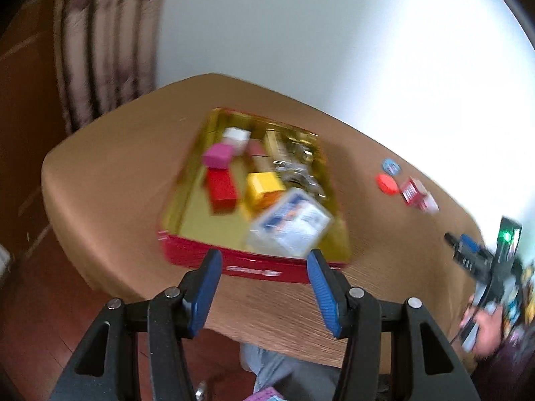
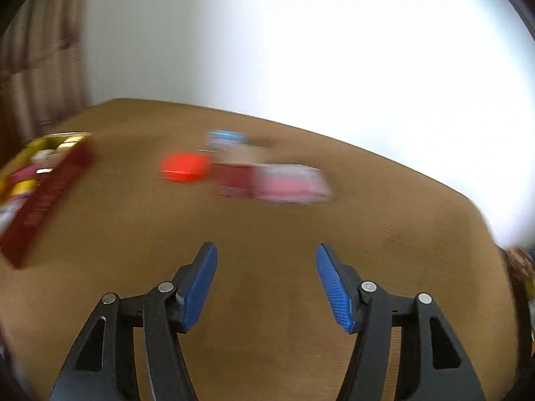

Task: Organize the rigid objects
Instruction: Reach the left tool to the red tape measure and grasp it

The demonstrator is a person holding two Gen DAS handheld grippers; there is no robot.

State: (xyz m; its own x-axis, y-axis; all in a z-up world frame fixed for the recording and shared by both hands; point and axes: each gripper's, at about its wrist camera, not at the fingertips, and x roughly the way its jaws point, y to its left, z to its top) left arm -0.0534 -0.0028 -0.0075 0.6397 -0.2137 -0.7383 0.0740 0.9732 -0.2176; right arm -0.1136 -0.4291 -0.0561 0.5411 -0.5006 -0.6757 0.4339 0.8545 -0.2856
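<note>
Both tongs, left tongs (image 1: pixel 264 257) and right tongs (image 2: pixel 266 250), gape empty above the table (image 2: pixel 267 234).

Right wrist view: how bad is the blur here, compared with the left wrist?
Right wrist view: heavy sideways smear; the red cap and red-and-pink box are streaks, the wall blown out. Left wrist view: milder blur; the tin stays readable.

My fingers (image 2: pixel 200 287) are showing blue ribbed pads on black. The tabletop (image 2: pixel 267 227) is looking brown. The tin (image 1: pixel 200 257) is gleaming red outside, gold inside, holding pink (image 1: pixel 217 156), red (image 1: pixel 222 190) and yellow (image 1: pixel 264 185) blocks.
</note>
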